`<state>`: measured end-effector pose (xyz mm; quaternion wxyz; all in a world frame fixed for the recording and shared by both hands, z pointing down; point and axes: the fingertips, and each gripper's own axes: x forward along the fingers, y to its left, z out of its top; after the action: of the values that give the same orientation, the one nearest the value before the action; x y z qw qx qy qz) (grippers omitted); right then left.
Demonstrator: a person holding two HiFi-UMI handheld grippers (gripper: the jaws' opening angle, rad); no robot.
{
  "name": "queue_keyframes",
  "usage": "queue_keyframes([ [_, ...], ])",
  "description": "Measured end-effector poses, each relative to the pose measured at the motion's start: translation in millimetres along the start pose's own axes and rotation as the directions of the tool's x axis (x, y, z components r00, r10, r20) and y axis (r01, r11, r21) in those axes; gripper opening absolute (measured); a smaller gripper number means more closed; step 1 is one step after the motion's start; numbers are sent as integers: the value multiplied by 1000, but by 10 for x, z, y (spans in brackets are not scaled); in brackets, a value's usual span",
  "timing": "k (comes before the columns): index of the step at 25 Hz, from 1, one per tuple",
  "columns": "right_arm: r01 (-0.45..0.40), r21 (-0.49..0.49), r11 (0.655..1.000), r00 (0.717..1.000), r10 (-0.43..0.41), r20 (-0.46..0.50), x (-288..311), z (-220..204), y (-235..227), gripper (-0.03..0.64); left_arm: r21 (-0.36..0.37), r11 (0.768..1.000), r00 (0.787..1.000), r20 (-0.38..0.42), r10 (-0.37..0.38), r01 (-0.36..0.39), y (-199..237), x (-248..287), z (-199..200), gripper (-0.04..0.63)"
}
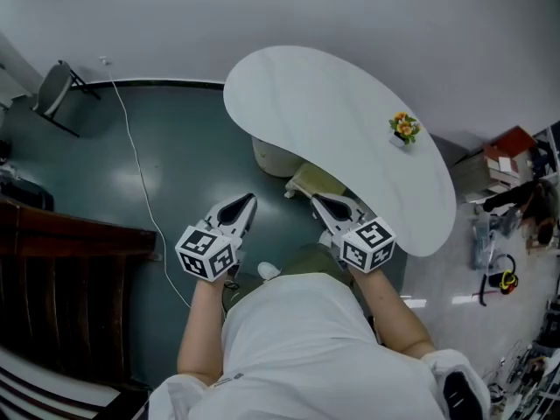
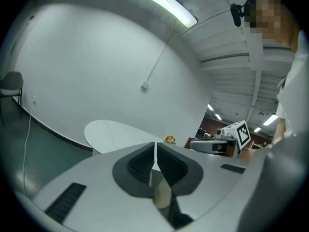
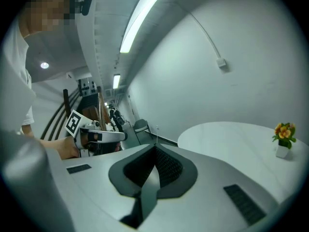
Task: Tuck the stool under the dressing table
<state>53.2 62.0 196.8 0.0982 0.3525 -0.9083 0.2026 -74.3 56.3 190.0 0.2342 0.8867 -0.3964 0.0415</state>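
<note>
The white kidney-shaped dressing table point(image 1: 341, 125) stands by the wall, with a small pot of flowers point(image 1: 403, 129) on its right part. A pale yellowish stool point(image 1: 313, 182) shows only partly from under the table's near edge. My left gripper point(image 1: 248, 201) and right gripper point(image 1: 317, 199) hang side by side above the floor in front of the table, both shut and empty. In the left gripper view the jaws point(image 2: 154, 146) meet before the table top point(image 2: 116, 134). In the right gripper view the gripper point(image 3: 155, 149) is likewise shut, with the table point(image 3: 231, 139) and the flowers point(image 3: 283, 137) beyond.
A cream round base point(image 1: 269, 157) sits under the table's left part. A dark folding chair point(image 1: 54, 88) stands at the far left, and a white cable point(image 1: 136, 173) runs over the green floor. Dark wooden furniture point(image 1: 61, 278) is at my left, cluttered boxes point(image 1: 507, 160) at the right.
</note>
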Motion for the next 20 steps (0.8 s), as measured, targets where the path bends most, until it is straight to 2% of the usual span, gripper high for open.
queue_keyframes([
  [2, -23, -14, 1000, 1000, 23, 21, -7, 158, 77, 9, 23, 999, 999, 27, 24, -25, 37, -106, 143, 3],
  [6, -54, -98, 994, 997, 59, 41, 37, 440, 212, 9, 15, 999, 996, 85, 39, -41, 45, -288, 413, 3],
  [13, -127, -246, 961, 981, 158, 110, 86, 823, 547, 9, 126, 988, 987, 142, 75, -93, -20, -513, 653, -8],
  [16, -161, -268, 950, 972, 200, 124, 84, 886, 686, 9, 167, 981, 984, 164, 75, -102, -56, -609, 719, -8],
  [20, -171, -277, 946, 970, 211, 122, 50, 894, 776, 9, 137, 985, 973, 218, 70, -101, -82, -750, 833, -5],
])
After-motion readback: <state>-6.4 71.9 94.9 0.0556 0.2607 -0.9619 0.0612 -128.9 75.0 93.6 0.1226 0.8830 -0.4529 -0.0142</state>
